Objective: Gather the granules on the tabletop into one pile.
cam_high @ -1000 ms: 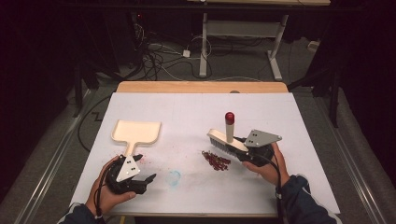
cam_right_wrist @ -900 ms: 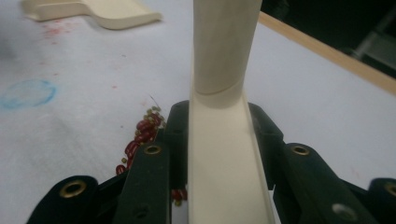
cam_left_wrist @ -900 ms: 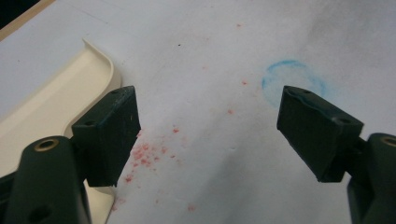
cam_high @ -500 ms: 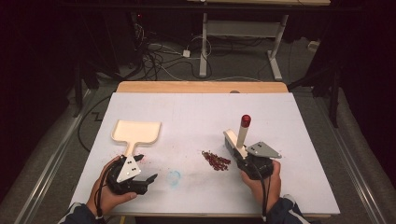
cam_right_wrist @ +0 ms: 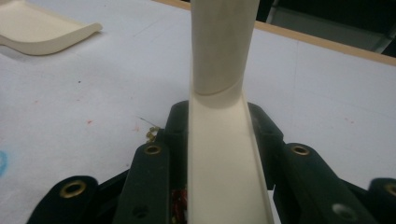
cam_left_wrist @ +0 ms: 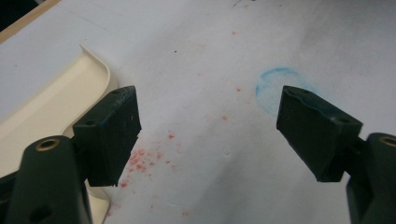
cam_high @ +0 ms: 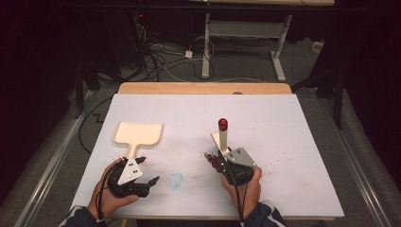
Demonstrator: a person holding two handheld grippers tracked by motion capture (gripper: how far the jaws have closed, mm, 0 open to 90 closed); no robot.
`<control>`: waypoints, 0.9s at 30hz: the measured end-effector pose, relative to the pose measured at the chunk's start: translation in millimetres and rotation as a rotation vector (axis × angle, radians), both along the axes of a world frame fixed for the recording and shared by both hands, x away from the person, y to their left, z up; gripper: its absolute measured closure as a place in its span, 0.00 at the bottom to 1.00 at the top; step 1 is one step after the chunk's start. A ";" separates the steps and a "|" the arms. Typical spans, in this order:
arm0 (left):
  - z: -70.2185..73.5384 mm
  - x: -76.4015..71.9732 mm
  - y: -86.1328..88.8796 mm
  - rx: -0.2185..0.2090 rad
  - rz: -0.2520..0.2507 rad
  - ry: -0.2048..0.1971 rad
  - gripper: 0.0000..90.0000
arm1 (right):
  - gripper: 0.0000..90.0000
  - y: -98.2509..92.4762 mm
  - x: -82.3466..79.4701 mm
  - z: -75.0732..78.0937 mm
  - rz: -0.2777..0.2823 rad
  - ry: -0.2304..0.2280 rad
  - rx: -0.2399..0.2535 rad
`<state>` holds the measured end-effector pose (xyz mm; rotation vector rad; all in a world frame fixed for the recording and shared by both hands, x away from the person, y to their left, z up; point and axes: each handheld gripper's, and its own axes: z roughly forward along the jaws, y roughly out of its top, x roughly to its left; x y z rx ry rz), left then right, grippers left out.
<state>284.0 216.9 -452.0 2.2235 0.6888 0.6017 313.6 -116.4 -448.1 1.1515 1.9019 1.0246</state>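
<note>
Right claw (cam_high: 218, 156) clamping upright cream brush (cam_high: 222, 137), left claw (cam_high: 149, 182) agape beside dustpan (cam_high: 138, 134)

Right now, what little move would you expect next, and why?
Probably the right gripper sweeps its brush left, pushing the red crumbs toward the dustpan. The crumbs lie right beside the brush, and the dustpan waits farther left by the open left gripper.
</note>
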 end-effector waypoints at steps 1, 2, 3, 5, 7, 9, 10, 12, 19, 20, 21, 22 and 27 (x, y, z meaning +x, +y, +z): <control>0.0 0.1 0.0 0.001 0.000 0.000 0.23 | 0.75 -2.6 0.6 1.3 -0.002 0.009 0.021; 0.1 0.2 -0.1 0.002 0.000 -0.001 0.23 | 0.75 -4.9 1.1 2.7 -0.006 0.011 0.027; 0.1 0.2 -0.2 0.003 -0.001 -0.002 0.23 | 0.75 -7.7 1.6 4.5 -0.001 0.008 0.025; 0.1 -0.1 -0.4 0.002 -0.002 -0.001 0.23 | 0.75 -14.0 1.8 8.8 0.010 0.008 0.039; -0.1 0.1 -0.6 0.005 -0.002 -0.001 0.23 | 0.75 -21.2 2.5 13.4 0.027 0.002 0.036; -0.3 0.3 -0.6 0.005 -0.002 0.001 0.23 | 0.75 -29.7 2.9 18.0 0.050 0.010 0.064; -0.5 0.3 -0.7 0.007 -0.001 0.000 0.23 | 0.75 -34.5 3.3 20.4 0.070 0.014 0.079; -0.9 0.3 -1.0 0.007 -0.001 0.002 0.23 | 0.75 -42.1 2.4 25.1 0.093 0.010 0.083; -1.5 1.3 -0.7 0.013 0.004 0.005 0.23 | 0.75 -61.7 -3.8 39.5 0.331 -0.022 0.132; -1.6 1.3 -0.5 0.013 0.005 0.006 0.23 | 0.75 -61.4 -5.0 41.2 0.373 -0.017 0.124; -1.6 1.4 -0.4 0.014 0.006 0.005 0.23 | 0.75 -61.7 -5.5 41.9 0.451 -0.008 0.138; -1.6 1.4 -0.3 0.014 0.007 0.005 0.23 | 0.75 -61.4 -7.2 41.6 0.522 -0.002 0.144; -1.7 1.9 0.7 0.014 0.014 0.006 0.23 | 0.75 -50.1 -20.2 32.6 0.791 0.090 0.125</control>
